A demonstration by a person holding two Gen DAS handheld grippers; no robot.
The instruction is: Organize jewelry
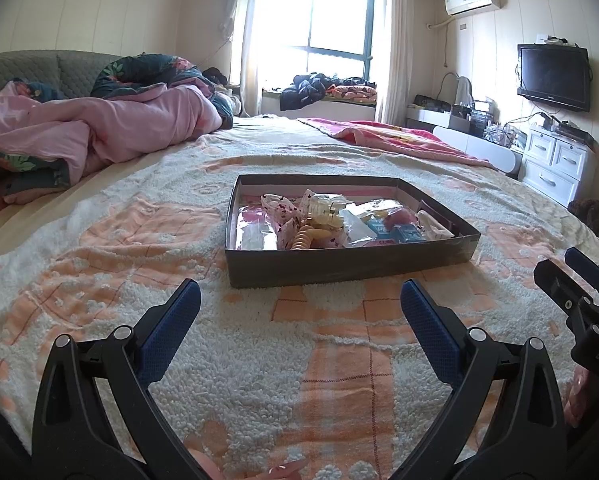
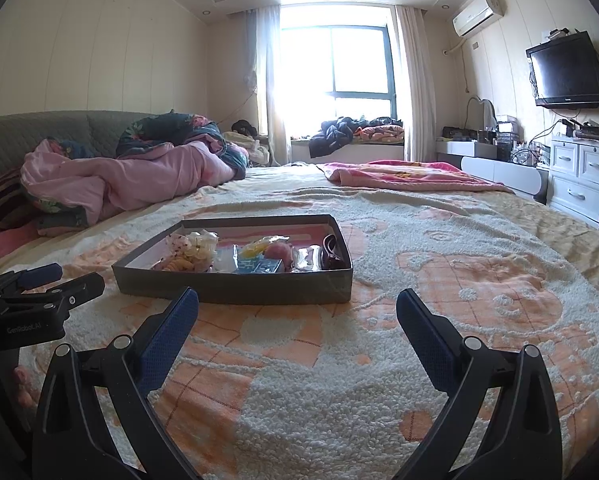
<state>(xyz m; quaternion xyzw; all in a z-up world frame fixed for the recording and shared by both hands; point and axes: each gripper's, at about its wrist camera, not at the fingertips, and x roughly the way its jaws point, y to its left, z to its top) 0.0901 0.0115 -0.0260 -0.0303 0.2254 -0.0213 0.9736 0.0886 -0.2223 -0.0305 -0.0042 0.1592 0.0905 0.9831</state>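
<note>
A shallow dark cardboard box [image 1: 339, 266] sits on the bed's orange-and-white blanket; it also shows in the right wrist view [image 2: 235, 290]. Inside lie hair accessories and jewelry: a patterned bow [image 1: 277, 210], a yellow spiral hair tie [image 1: 303, 240], clear claw clips [image 1: 325, 210], blue packets [image 1: 399, 234], a pink piece [image 2: 277, 251] and a dark item [image 2: 330, 254]. My left gripper [image 1: 299, 316] is open and empty, just short of the box's near wall. My right gripper [image 2: 297, 322] is open and empty, near the box's right front corner.
A pink and floral duvet [image 1: 111, 120] is bunched at the far left by the green headboard. A pink blanket [image 1: 391, 136] lies at the far right of the bed. White drawers [image 2: 579, 176] and a wall TV [image 2: 565, 70] stand to the right.
</note>
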